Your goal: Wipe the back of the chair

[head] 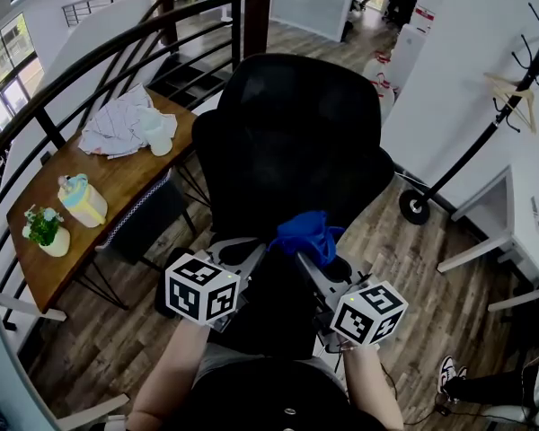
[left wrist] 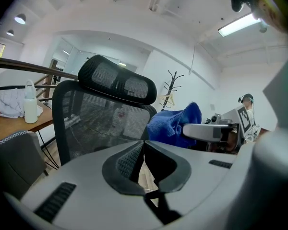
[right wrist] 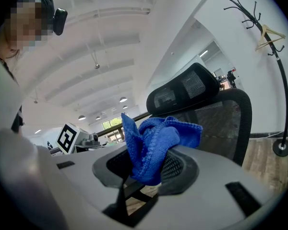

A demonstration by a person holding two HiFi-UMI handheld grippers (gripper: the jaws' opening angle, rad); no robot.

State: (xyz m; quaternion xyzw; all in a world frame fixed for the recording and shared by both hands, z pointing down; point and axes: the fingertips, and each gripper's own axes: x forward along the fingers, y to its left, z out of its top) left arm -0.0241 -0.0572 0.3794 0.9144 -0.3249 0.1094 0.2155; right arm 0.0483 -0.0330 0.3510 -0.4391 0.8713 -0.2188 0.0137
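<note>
A black mesh office chair stands with its back towards me, headrest on top. My right gripper is shut on a bunched blue cloth, held just short of the lower part of the chair's back; the cloth sticks up between the jaws. My left gripper is shut with nothing in it, close beside the right one, and the chair's mesh back lies ahead of it. From the left gripper view the blue cloth shows at the right.
A wooden table at the left bears a crumpled cloth, a spray bottle and a small plant. A dark curved railing runs behind. A coat stand rises at the right by a white desk.
</note>
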